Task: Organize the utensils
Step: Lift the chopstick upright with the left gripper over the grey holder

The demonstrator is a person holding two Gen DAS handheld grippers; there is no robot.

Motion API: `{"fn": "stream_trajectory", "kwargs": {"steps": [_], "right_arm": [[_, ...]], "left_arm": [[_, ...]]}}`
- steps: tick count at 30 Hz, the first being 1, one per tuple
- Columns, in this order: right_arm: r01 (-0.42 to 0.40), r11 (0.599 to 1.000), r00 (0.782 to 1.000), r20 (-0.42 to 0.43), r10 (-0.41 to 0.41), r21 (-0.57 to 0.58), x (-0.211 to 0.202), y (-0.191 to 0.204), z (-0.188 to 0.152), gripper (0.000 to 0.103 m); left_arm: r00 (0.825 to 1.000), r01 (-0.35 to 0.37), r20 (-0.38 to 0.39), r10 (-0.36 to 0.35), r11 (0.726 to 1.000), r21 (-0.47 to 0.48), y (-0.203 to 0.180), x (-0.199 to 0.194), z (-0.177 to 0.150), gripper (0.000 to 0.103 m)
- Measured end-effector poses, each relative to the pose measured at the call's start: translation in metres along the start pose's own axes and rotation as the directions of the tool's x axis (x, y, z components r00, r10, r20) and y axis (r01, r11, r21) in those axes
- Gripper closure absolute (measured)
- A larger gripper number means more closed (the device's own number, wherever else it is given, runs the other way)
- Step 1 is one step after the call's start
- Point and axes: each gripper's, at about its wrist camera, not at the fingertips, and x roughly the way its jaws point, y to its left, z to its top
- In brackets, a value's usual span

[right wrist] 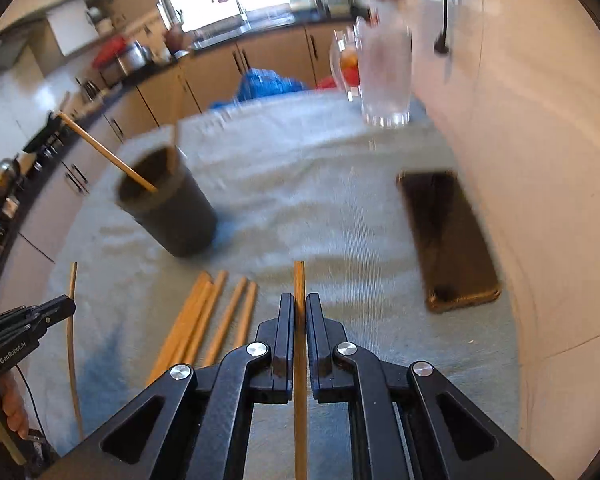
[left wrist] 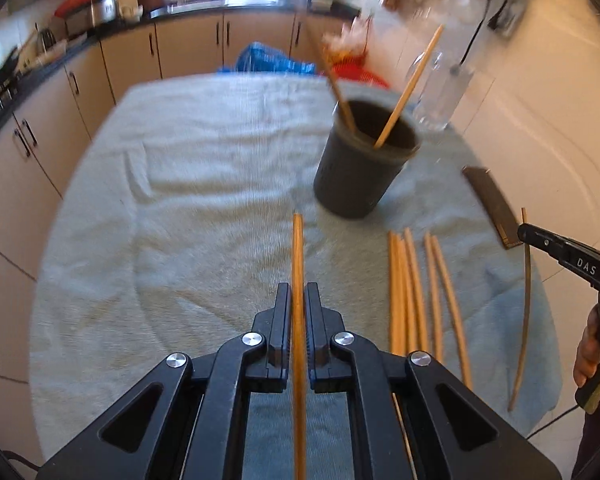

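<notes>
Each claw is clamped on one chopstick: the left claw [left wrist: 298, 300] on a chopstick [left wrist: 298, 248], the right claw [right wrist: 299, 312] on another chopstick [right wrist: 299, 280]. Loose chopsticks [left wrist: 420, 292] lie near the tabletop's [left wrist: 180, 200] front edge. The dark cup [left wrist: 360, 164] beyond holds two sticks; a phone [right wrist: 448, 236] and a glass [right wrist: 386, 80] stand along the right edge.

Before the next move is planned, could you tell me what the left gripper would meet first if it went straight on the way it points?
Probably the pale towel-like cloth on the table. The left gripper, shut on a wooden chopstick, aims just left of the dark round cup; depth is unclear.
</notes>
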Motion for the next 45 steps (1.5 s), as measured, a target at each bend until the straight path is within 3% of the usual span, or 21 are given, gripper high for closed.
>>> {"fn": "stream_trajectory", "kwargs": {"steps": [4, 10, 23, 38, 45], "right_arm": [[-0.014, 1.000, 0.997, 0.080, 0.016, -0.024, -0.033, 0.009, -0.001, 0.097], [-0.034, 0.997, 0.987, 0.153, 0.044, -0.067, -0.072, 0.025, -0.013, 0.097], [-0.050, 0.989, 0.963, 0.255, 0.084, -0.136, -0.130, 0.045, -0.032, 0.097], [-0.056, 0.986, 0.941, 0.321, 0.104, -0.156, -0.142, 0.054, 0.013, 0.097], [-0.125, 0.985, 0.902, 0.400, 0.164, -0.121, -0.145, 0.066, 0.065, 0.097]], "left_arm": [[0.996, 0.002, 0.091, -0.004, 1.000, 0.025, -0.012, -0.036, -0.004, 0.097], [0.976, -0.021, 0.216, 0.001, 0.996, 0.090, -0.025, -0.089, -0.026, 0.097], [0.924, -0.033, 0.382, -0.017, 0.992, 0.125, -0.035, -0.153, -0.052, 0.097], [0.917, 0.028, 0.396, -0.053, 0.997, 0.068, -0.027, -0.155, 0.016, 0.097], [0.892, 0.040, 0.447, -0.062, 0.997, 0.059, -0.038, -0.156, 0.075, 0.097]]}}
